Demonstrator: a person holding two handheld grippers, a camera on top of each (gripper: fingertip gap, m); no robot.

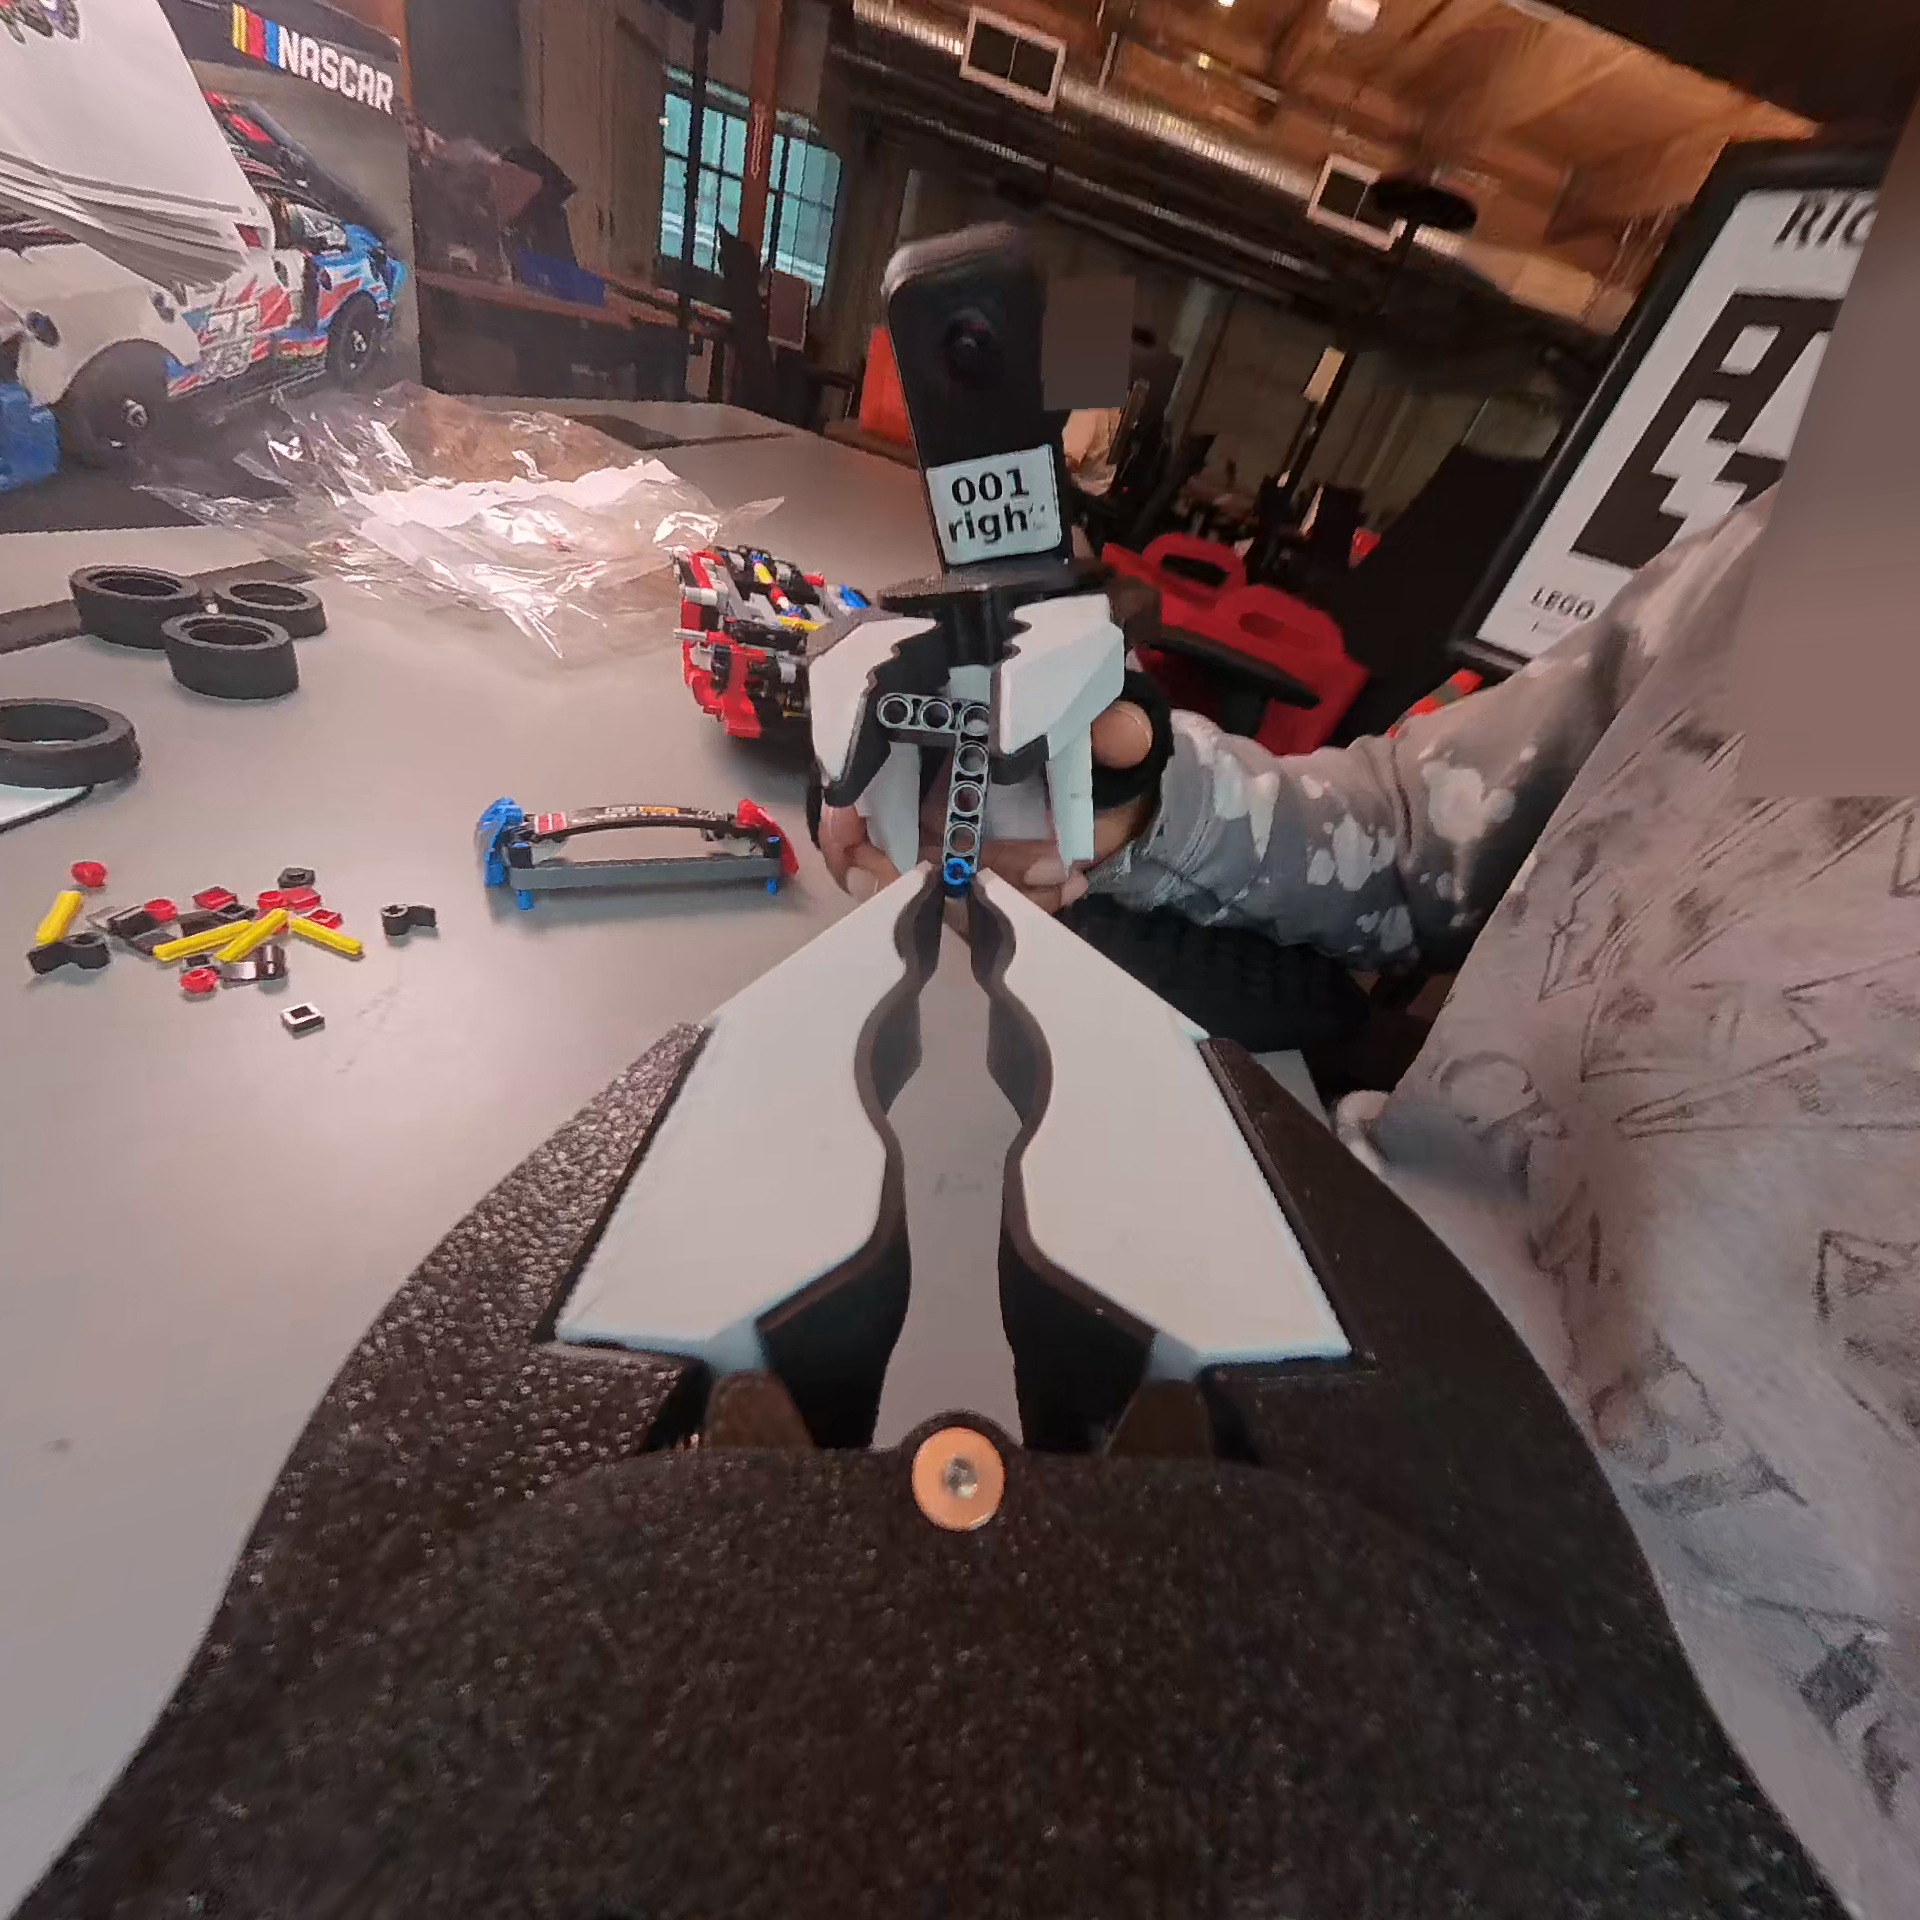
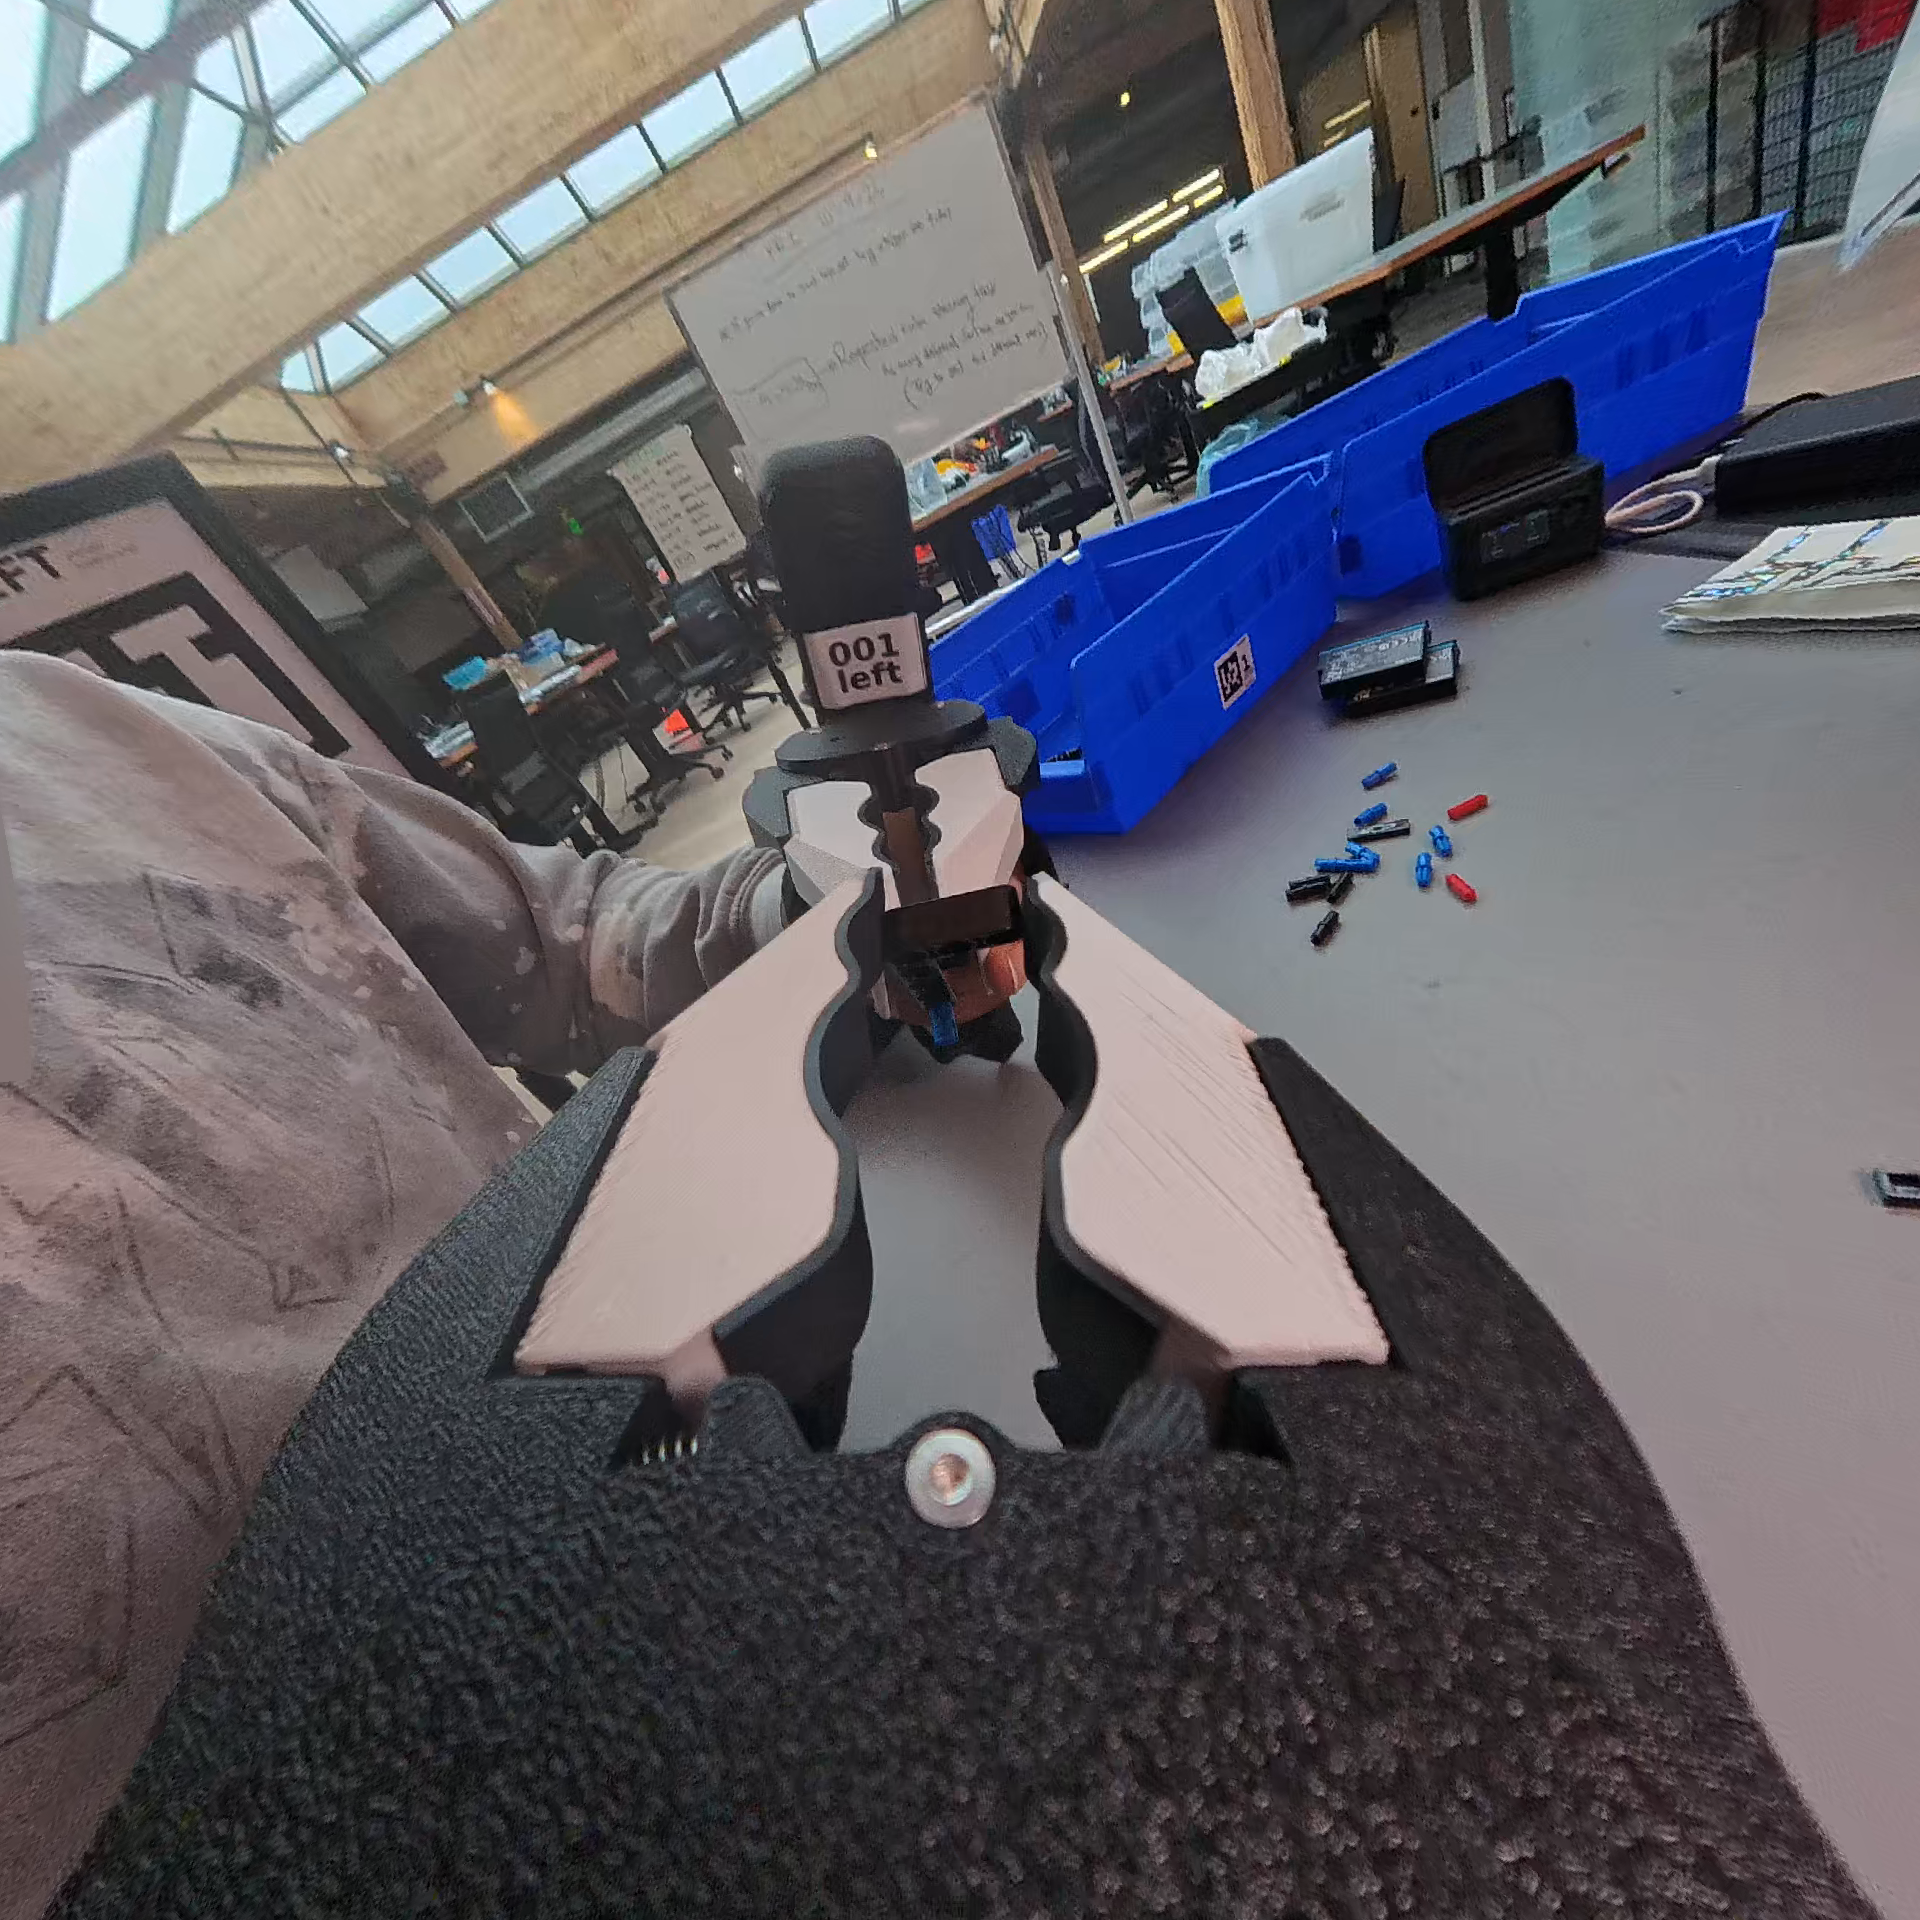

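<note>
My left gripper [image 1: 954, 885] is shut, its tips pinching a blue pin [image 1: 957, 871] set in the bottom hole of a grey T-shaped beam [image 1: 968, 774]. My right gripper [image 1: 940, 717] faces it, held in a hand, and is shut on the beam's crossbar. In the right wrist view the right gripper [image 2: 951, 899] grips the dark beam [image 2: 956, 920] edge-on. The left gripper [image 2: 906, 842] sits just behind it. A blue bit [image 2: 940, 1023] shows below the beam. Both grippers are held above the grey table [image 1: 416, 1143].
Black tyres [image 1: 223, 649], a clear plastic bag [image 1: 468, 520], a partly built red model [image 1: 748, 644], a blue-and-red bumper assembly [image 1: 634, 842] and loose pieces [image 1: 208, 935] lie left. Blue bins [image 2: 1195, 644], scattered pins [image 2: 1371, 852], a black case [image 2: 1512, 499] and a booklet [image 2: 1808, 582] lie right. Left and right tips are no more than a few centimetres apart.
</note>
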